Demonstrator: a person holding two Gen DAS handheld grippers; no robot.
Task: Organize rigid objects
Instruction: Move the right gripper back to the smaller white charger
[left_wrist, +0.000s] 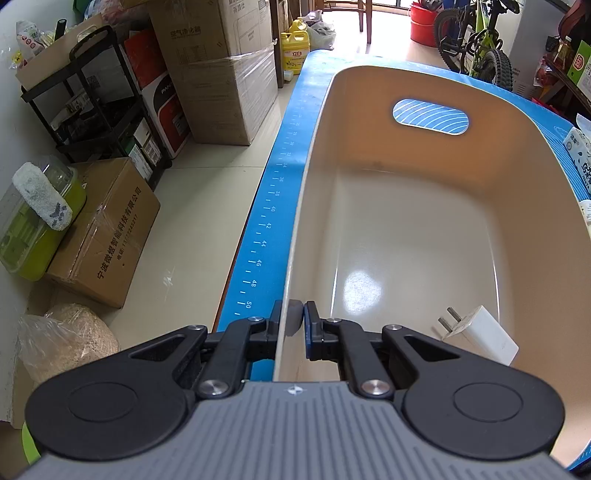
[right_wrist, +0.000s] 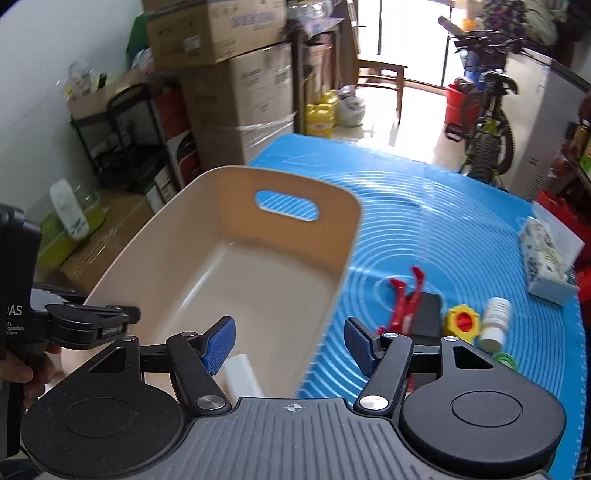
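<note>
A beige plastic basket (left_wrist: 317, 155) stands on the blue mat (left_wrist: 273, 192); it also shows in the right wrist view (right_wrist: 347, 240). My left gripper (left_wrist: 295, 317) is shut on the basket's left wall near its near corner. A white charger plug (left_wrist: 480, 336) lies inside the basket, also seen in the right wrist view (right_wrist: 242, 374). My right gripper (right_wrist: 290, 341) is open and empty above the basket's near right corner. On the mat right of the basket lie a red clip (right_wrist: 404, 299), a black block (right_wrist: 428, 319), a yellow and red ring (right_wrist: 463, 321) and a white bottle (right_wrist: 495, 325).
A tissue pack (right_wrist: 546, 258) lies at the mat's right edge. A green ring (right_wrist: 504, 358) lies near the bottle. Cardboard boxes (left_wrist: 221, 66), a black rack (left_wrist: 99, 103) and a bicycle (right_wrist: 487, 122) stand on the floor around the table.
</note>
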